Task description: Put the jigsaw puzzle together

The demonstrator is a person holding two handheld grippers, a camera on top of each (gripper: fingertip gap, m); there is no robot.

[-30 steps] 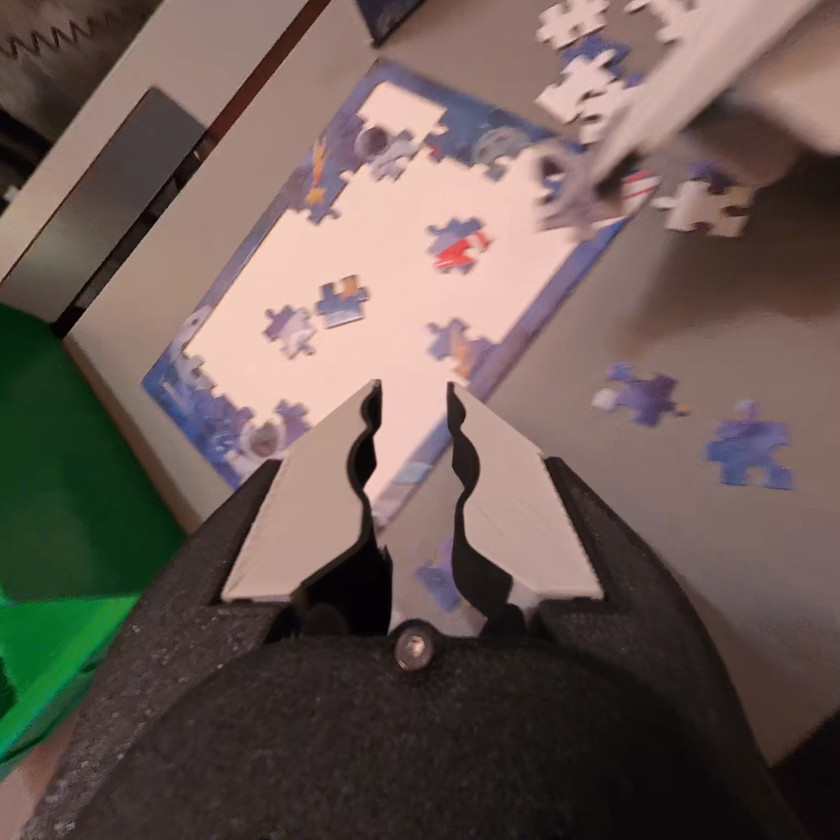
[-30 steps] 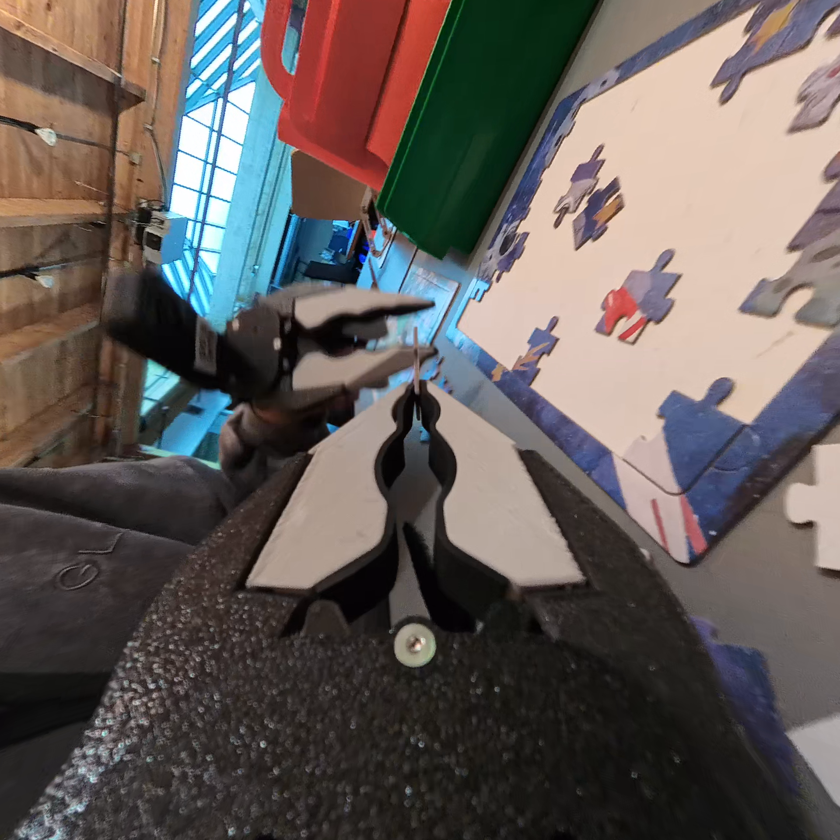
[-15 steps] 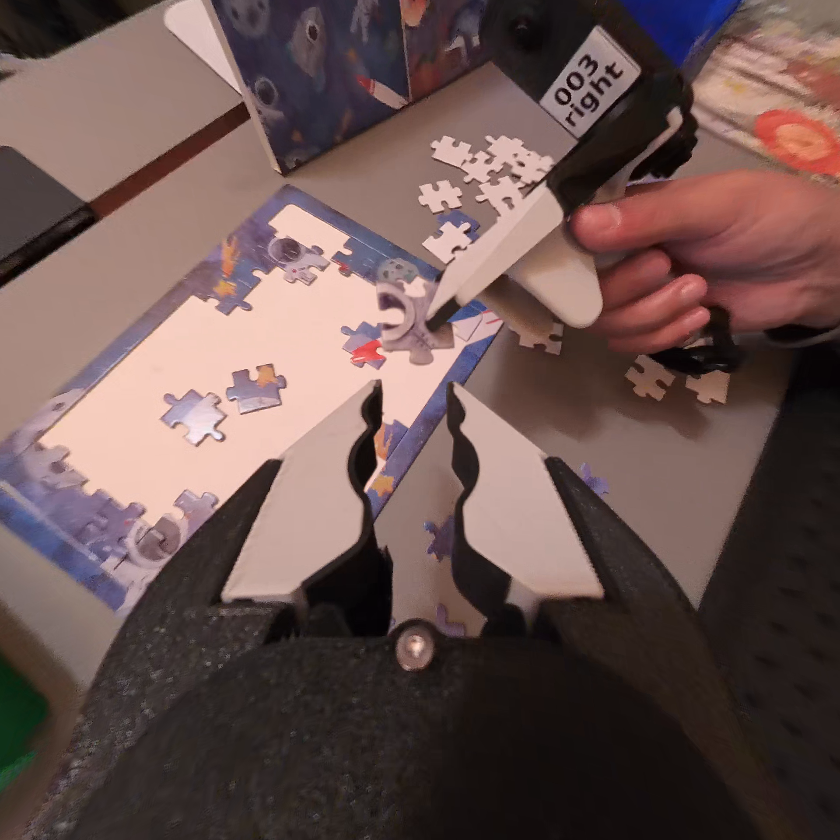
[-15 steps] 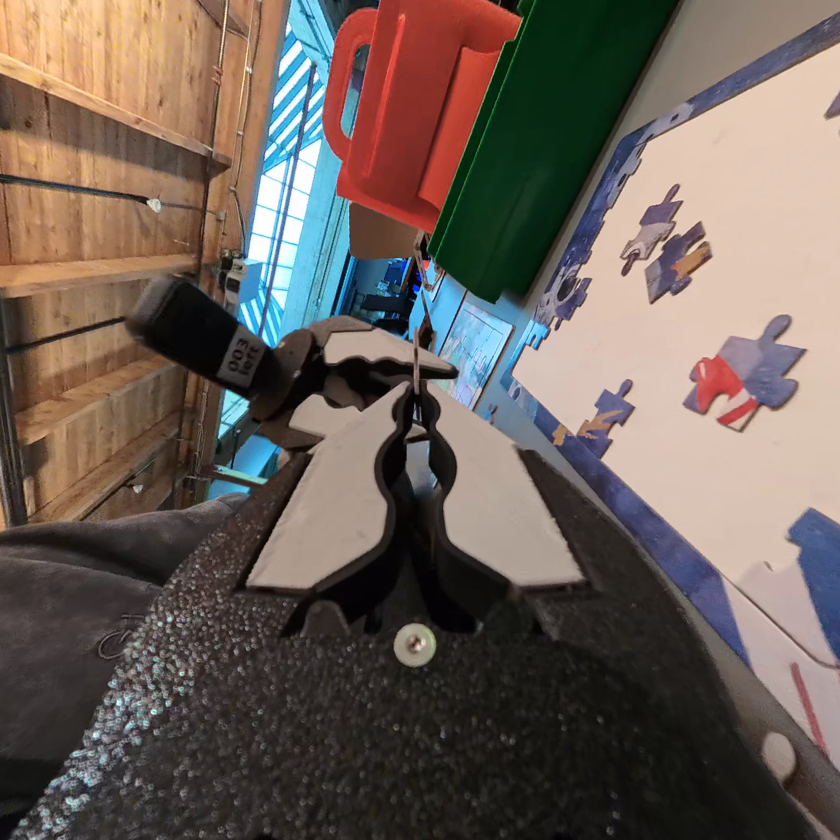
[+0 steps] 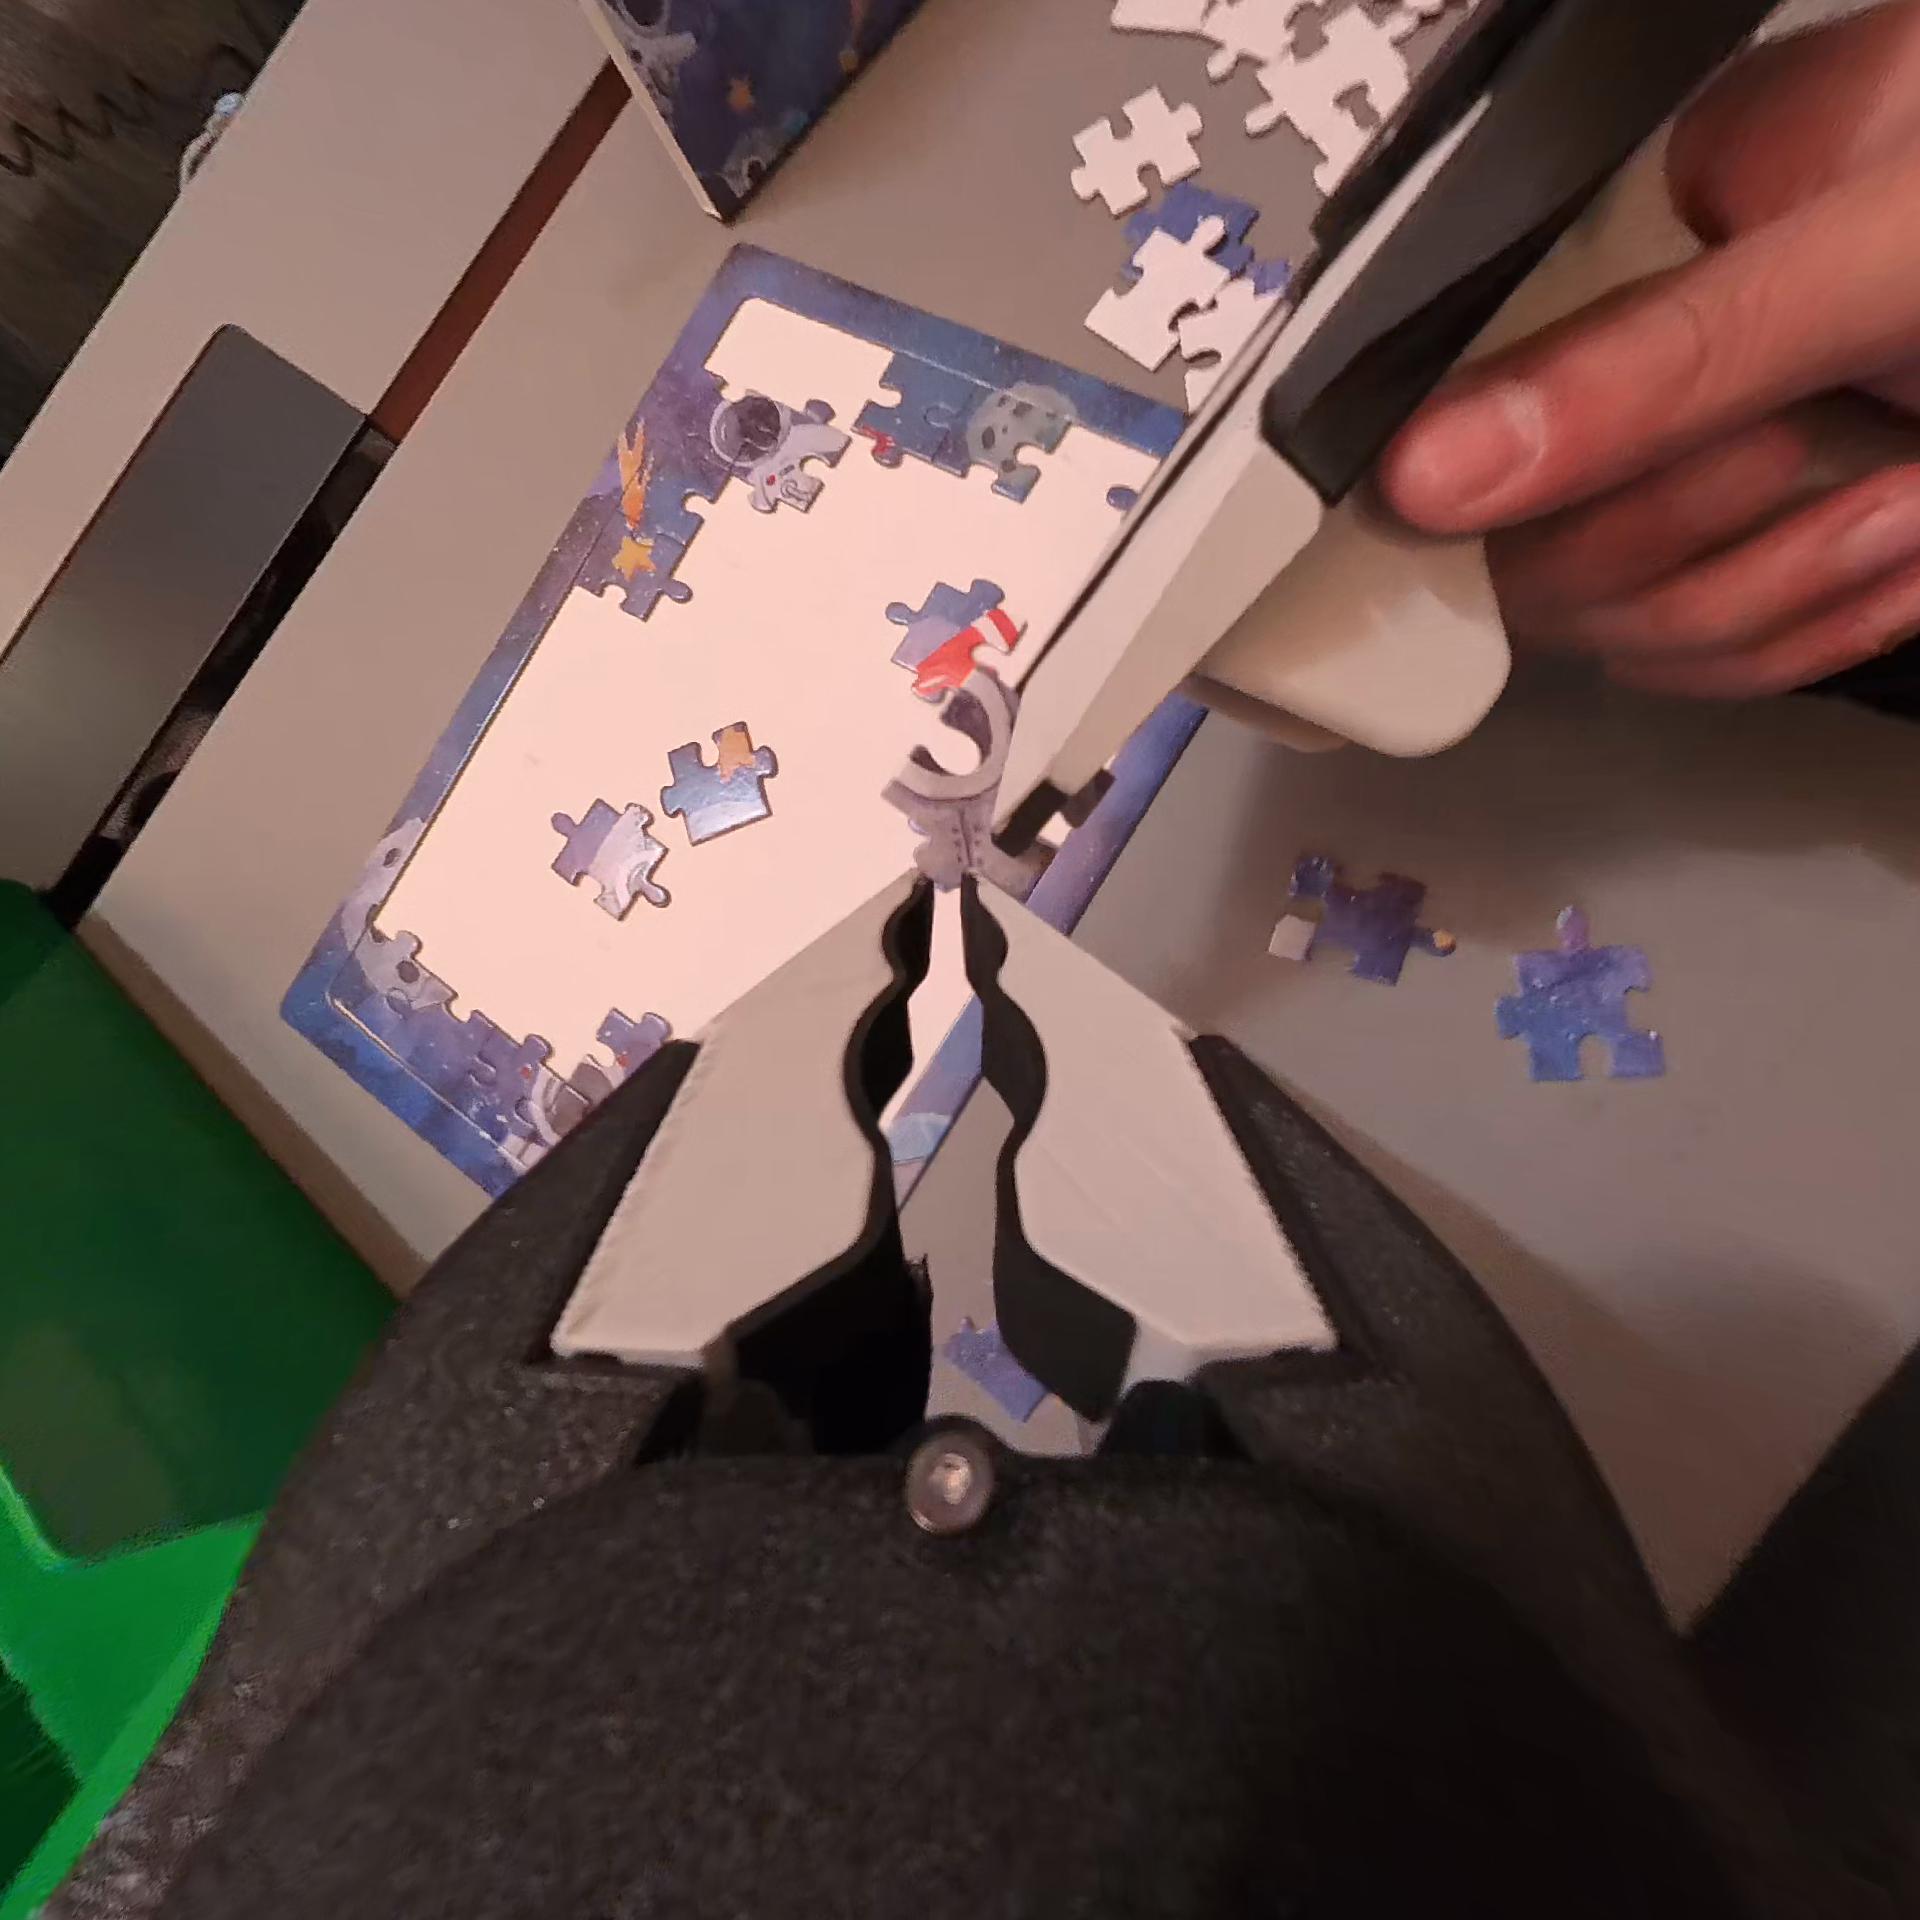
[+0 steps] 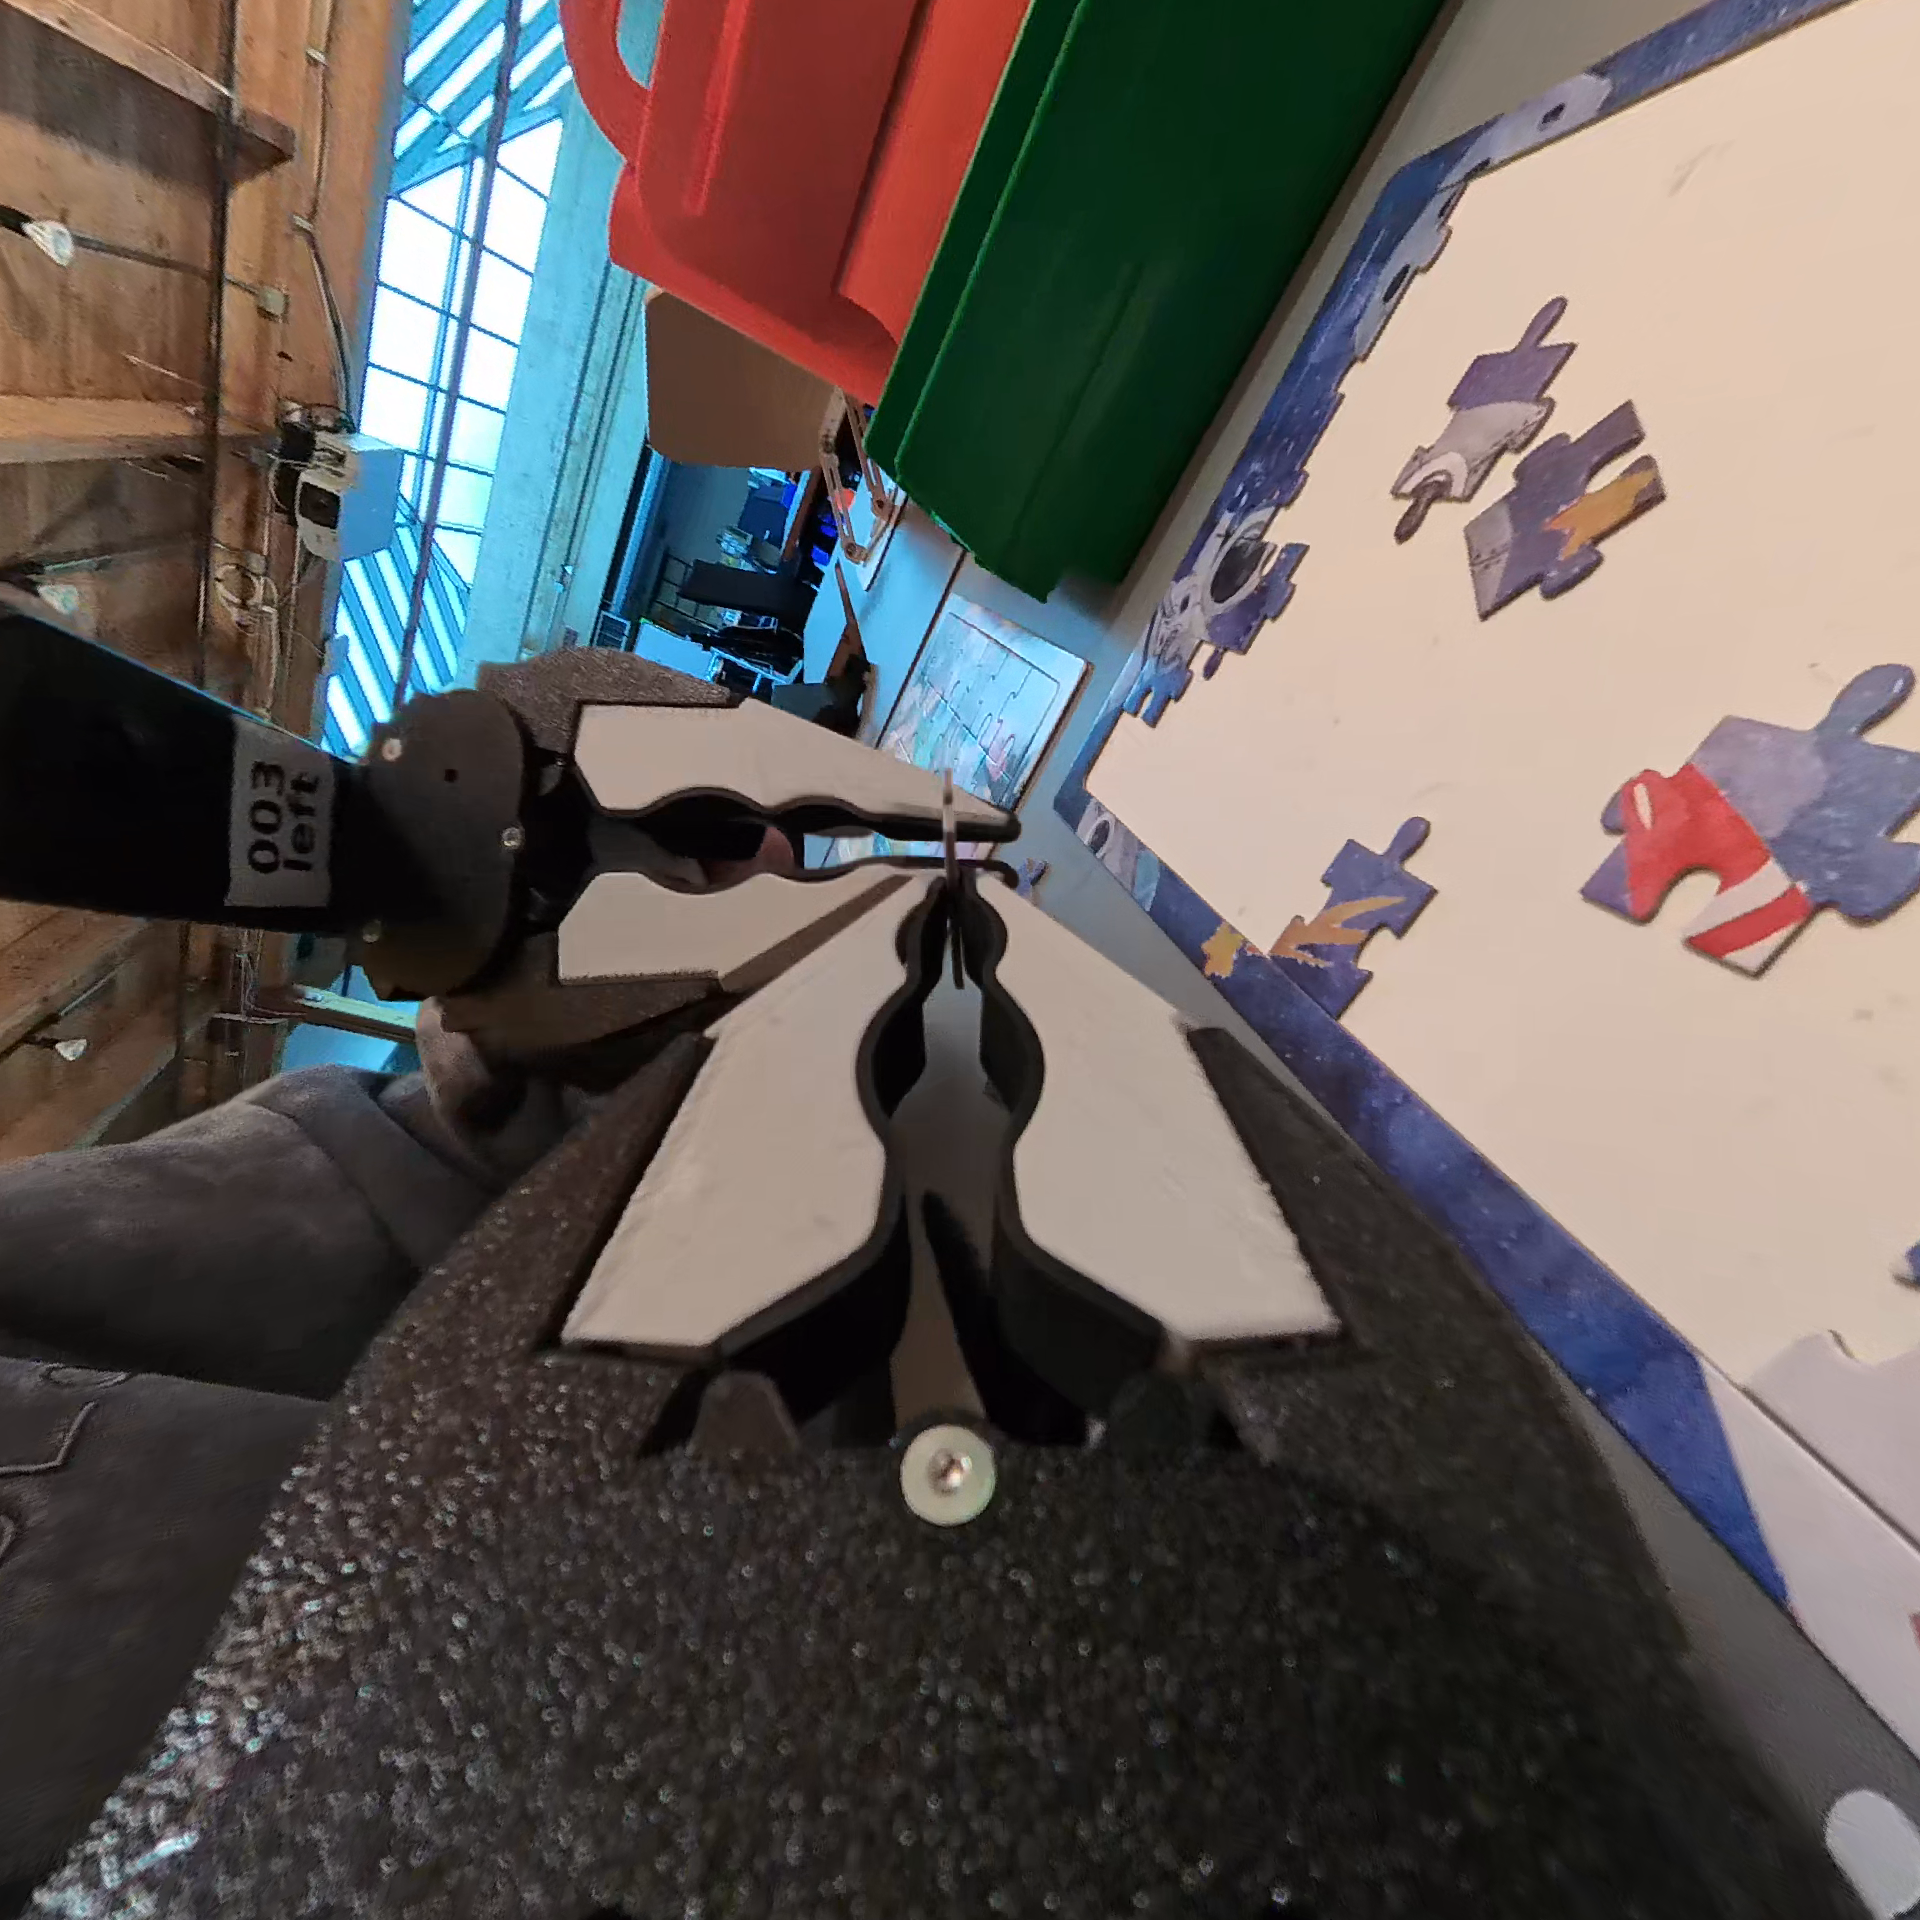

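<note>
While a white sticker [image 6: 278, 831] marks the left tongs [image 5: 943, 891], both they and the right tongs [image 6: 954, 896] pinch one grey piece [image 5: 958, 784], tips meeting above the puzzle tray's [image 5: 499, 717] near edge.

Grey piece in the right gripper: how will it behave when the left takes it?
The grey piece is likely stiff: pinched at one edge by the right gripper, it shows no droop. Edge-on it looks very thin, so probably light and apt to pivot or slip if the left gripper nips only a tab.
</note>
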